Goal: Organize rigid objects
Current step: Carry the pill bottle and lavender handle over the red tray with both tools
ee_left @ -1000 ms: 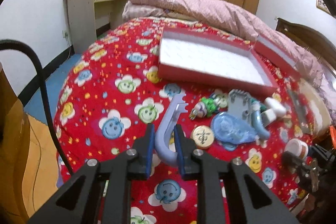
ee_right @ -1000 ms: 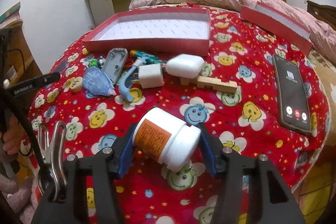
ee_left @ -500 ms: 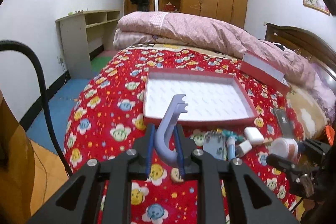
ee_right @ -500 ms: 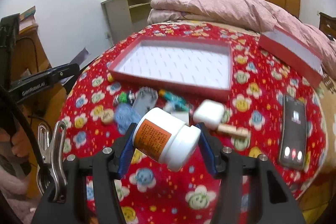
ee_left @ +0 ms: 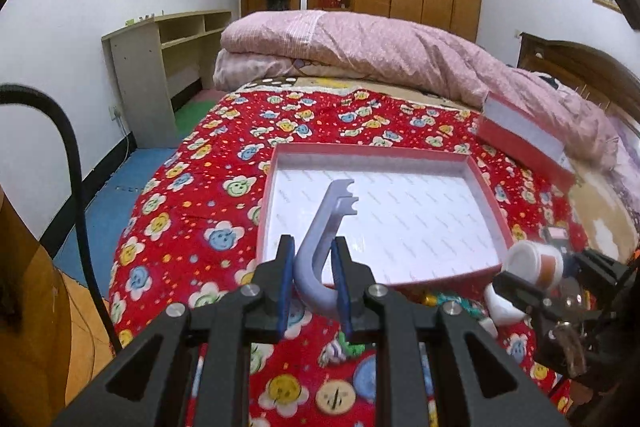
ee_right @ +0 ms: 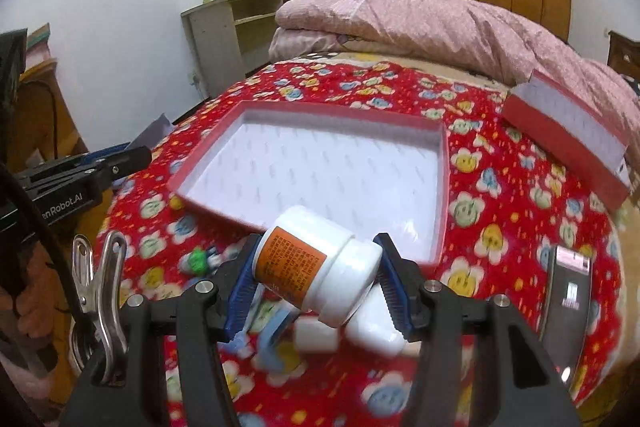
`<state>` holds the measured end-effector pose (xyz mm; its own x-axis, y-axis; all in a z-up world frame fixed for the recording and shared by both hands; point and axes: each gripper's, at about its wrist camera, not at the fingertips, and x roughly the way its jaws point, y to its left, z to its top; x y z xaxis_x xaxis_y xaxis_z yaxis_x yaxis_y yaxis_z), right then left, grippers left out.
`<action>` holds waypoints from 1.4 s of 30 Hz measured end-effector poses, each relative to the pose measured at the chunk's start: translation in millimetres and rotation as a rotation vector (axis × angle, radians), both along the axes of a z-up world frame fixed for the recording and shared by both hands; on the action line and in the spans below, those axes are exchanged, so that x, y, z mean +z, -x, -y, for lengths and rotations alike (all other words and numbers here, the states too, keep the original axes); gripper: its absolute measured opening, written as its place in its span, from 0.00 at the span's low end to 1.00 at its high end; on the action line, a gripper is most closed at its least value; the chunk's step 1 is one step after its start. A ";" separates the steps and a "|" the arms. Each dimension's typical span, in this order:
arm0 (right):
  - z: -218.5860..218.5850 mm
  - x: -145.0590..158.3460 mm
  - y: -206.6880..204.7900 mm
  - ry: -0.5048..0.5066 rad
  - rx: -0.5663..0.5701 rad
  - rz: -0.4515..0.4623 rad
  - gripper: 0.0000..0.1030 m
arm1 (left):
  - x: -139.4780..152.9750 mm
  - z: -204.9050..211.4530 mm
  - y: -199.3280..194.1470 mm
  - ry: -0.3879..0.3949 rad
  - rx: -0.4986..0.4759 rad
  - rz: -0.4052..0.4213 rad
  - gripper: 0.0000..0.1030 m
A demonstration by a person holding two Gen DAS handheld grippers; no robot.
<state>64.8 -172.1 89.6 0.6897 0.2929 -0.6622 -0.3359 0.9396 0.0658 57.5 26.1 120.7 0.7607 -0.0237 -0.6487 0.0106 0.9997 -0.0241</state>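
Only right view: phone (ee_right: 566,291) | left view: possibly hidden | hook (ee_left: 326,227)

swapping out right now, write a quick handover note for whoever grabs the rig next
Left gripper: shut on the grey-blue curved plastic piece, held up in front of the open red box.
Right gripper: shut on the white bottle with orange label, tilted, just short of the box's near edge.
Box interior looks empty; its lid leans against the pink quilt.
Done: two items picked up.
Left: set both in the box, then collect the small toys and white pieces lying on the red bedspread. The phone lies on the right.
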 end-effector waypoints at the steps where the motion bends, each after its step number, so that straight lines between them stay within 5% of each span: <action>1: 0.2 -1.3 -6.0 0.007 -0.004 0.002 0.55 | -3.2 1.9 -7.0 -0.002 0.001 -0.010 0.19; 17: 1.9 -20.9 -86.8 -0.040 -0.059 -0.063 0.55 | -37.5 32.8 -80.1 -0.063 -0.026 -0.105 0.19; 42: 5.7 -48.5 -136.6 -0.011 -0.098 -0.108 0.55 | -72.7 40.5 -133.5 -0.093 -0.012 -0.182 0.19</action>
